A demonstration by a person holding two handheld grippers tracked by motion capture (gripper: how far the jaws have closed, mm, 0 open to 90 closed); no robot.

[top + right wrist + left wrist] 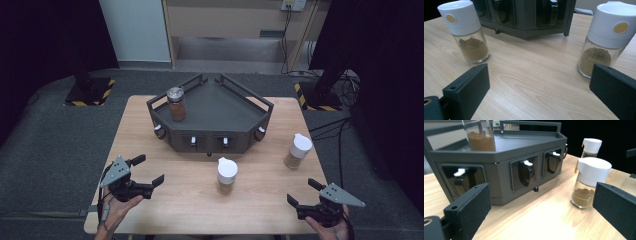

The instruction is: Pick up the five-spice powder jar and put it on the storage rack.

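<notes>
White-capped, the middle jar [227,175] stands just in front of the rack [212,117], the other jar [298,151] off to its right. We hold both the left gripper [148,171] and the right gripper [303,192] open and empty; we should close low on glass, keeping the jar upright.

On the table [150,145], the rack [212,117] sits toward twelve o'clock, with one jar [176,103] on its shelf at about ten. A second jar [227,174] stands at the table's centre, just before the rack, and a third [298,151] at three o'clock. The drawers [526,172] along the rack's front seem shut.
</notes>
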